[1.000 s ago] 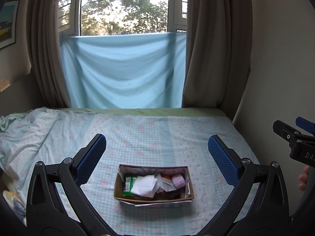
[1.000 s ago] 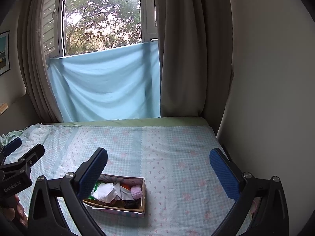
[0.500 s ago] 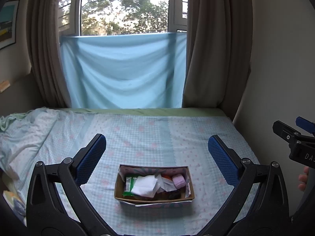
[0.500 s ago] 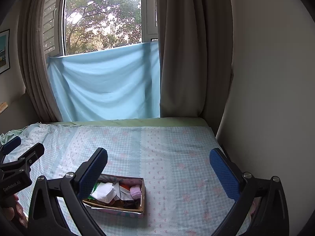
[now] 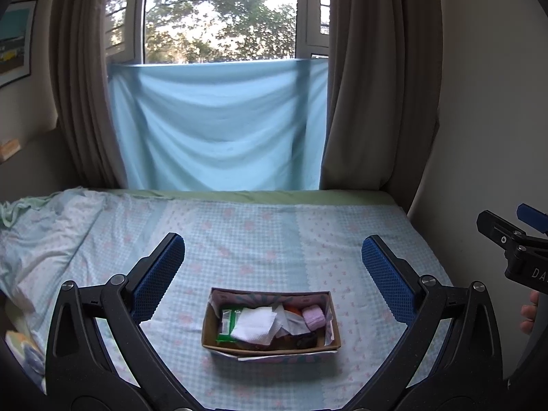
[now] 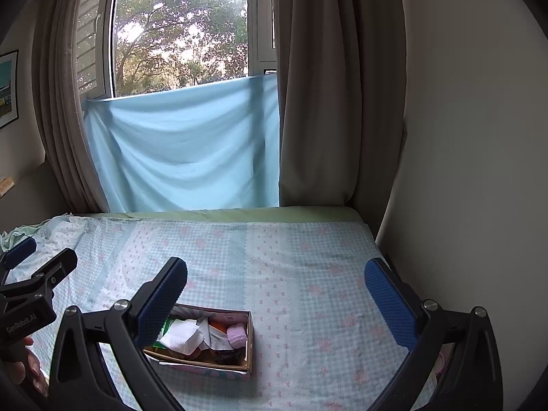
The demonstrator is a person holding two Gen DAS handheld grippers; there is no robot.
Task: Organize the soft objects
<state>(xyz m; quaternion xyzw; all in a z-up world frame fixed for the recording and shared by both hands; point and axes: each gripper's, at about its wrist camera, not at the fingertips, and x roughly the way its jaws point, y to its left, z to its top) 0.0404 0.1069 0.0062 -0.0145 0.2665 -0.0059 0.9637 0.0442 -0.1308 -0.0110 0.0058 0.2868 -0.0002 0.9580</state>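
Note:
A small cardboard box [image 5: 334,318] sits on the bed, holding a white tissue [image 5: 255,323], a green packet [image 5: 227,322], a pink roll [image 5: 314,318] and other soft items. It also shows in the right wrist view [image 6: 250,335], with the tissue [image 6: 179,337] and pink roll [image 6: 237,335] inside. My left gripper [image 5: 272,274] is open and empty, above and short of the box. My right gripper [image 6: 275,294] is open and empty, with the box low between its fingers, nearer the left one.
The bed has a light blue and pink patterned sheet [image 5: 274,233]. A blue cloth [image 5: 219,126] hangs over the window between brown curtains [image 5: 373,78]. A wall [image 6: 472,137] runs along the bed's right side. A rumpled sheet [image 5: 37,226] lies at the left.
Both grippers have stayed nearly still. The right wrist view has shifted very slightly, the box sitting a touch higher in it. Nothing was taken or let go.

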